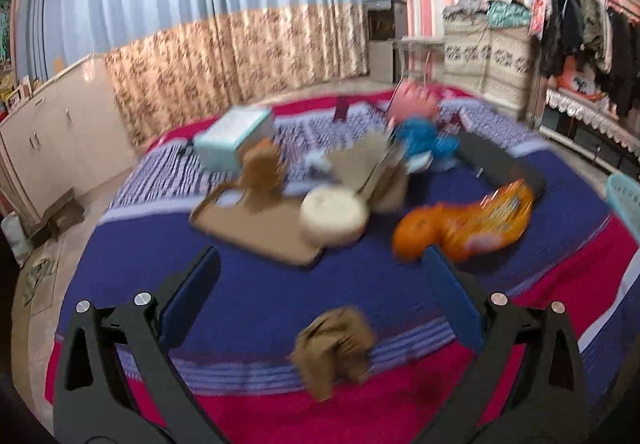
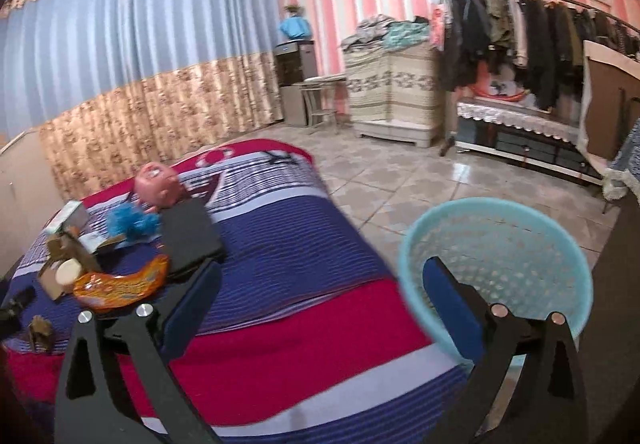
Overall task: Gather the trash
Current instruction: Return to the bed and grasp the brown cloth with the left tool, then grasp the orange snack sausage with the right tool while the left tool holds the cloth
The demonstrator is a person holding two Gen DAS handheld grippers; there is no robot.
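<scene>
The crumpled brown paper (image 1: 334, 350) is seen upright on the bed (image 1: 256, 284), long axis toward 12 o'clock, between the spread, empty left claw (image 1: 320, 276). The right claw (image 2: 320, 284) is also held apart, with the basket (image 2: 496, 240) at 2 o'clock.

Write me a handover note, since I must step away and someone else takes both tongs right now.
Left tongs: open, empty, over the bed, aimed at a crumpled brown paper near its edge.
Right tongs: open, empty, between the bed and the blue basket on the floor.
Basket: nothing visible inside.
Left on the bed: orange snack bag, cardboard pieces, white round tub, brown paper. Nothing collected yet, as far as visible.
</scene>
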